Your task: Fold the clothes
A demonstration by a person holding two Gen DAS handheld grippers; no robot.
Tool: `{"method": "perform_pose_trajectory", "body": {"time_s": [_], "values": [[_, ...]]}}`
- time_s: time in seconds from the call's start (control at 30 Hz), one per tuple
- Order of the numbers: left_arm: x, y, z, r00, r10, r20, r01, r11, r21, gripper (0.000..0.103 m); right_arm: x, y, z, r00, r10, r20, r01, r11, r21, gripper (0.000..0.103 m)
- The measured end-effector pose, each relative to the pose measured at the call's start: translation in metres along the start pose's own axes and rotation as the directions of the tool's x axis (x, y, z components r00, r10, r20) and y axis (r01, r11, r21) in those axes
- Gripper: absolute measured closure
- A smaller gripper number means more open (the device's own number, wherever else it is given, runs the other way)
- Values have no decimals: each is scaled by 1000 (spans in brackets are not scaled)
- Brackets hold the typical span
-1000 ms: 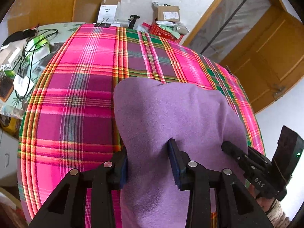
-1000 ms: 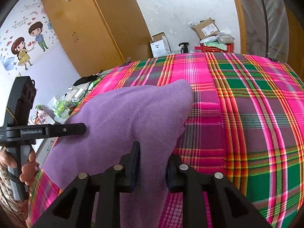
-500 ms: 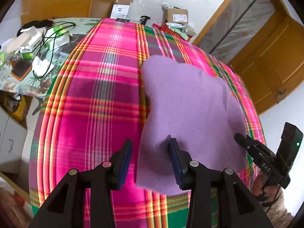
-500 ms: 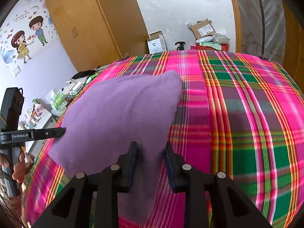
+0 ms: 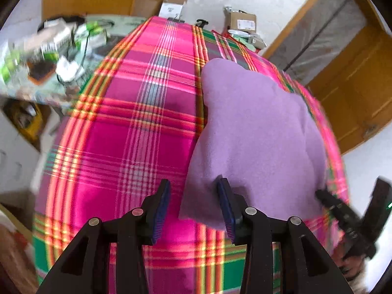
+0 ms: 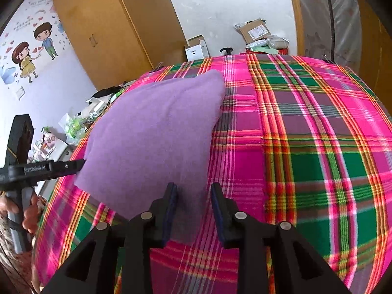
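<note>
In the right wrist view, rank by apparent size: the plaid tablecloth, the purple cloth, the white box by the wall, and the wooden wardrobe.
1. Plaid tablecloth, filling most of the frame.
2. Purple cloth and wooden wardrobe look about alike; the cloth lies much nearer the camera, so I won't rank them.
3. White box, clearly smallest.

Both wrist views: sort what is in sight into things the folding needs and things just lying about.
For the folding:
- purple fleece cloth
- pink and green plaid table cover
- left gripper, open
- right gripper, open

Just lying about:
- brown cardboard box with a label
- white open box
- cluttered side table
- wooden wardrobe
</note>
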State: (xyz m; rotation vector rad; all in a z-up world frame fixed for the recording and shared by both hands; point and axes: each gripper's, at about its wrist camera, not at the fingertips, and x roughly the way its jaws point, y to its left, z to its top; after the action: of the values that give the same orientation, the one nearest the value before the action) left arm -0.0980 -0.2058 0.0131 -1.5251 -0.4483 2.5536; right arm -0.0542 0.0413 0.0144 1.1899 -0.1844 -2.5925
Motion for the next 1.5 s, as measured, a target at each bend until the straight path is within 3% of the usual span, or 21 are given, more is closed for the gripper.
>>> {"method": "perform_pose_trajectory", "body": {"time_s": [0.23, 0.43, 0.73, 0.87, 1.23, 1.43, 1.5], "values": [[-18, -4, -27, 1000, -19, 15, 19, 1000, -18, 63, -21, 8, -12, 1000, -3, 2, 3, 1000, 2, 75], [-22, -21, -50, 998, 51, 22, -51, 998, 39, 63, -27, 23, -27, 1000, -14, -2, 14, 999, -34, 75], [-17, -40, -72, 994, 89, 60, -93, 994, 63, 63, -22, 36, -48, 997, -61, -50, 58, 997, -59, 74], [-15, -57, -79, 978, 170, 119, -183, 976, 114, 63, -19, 41, -51, 992, -117, -49, 112, 989, -94, 71], [-6, -73, -80, 957, 236, 168, -260, 956, 138, 63, -10, 46, -48, 981, -193, -38, 187, 975, -120, 70], [1, -76, -76, 943, 262, 207, -290, 950, 116, 54, -3, 47, -41, 975, -221, -39, 215, 971, -108, 59], [2, -77, -75, 940, 264, 217, -294, 948, 120, 52, 0, 47, -39, 973, -229, -40, 224, 969, -104, 50]]}}
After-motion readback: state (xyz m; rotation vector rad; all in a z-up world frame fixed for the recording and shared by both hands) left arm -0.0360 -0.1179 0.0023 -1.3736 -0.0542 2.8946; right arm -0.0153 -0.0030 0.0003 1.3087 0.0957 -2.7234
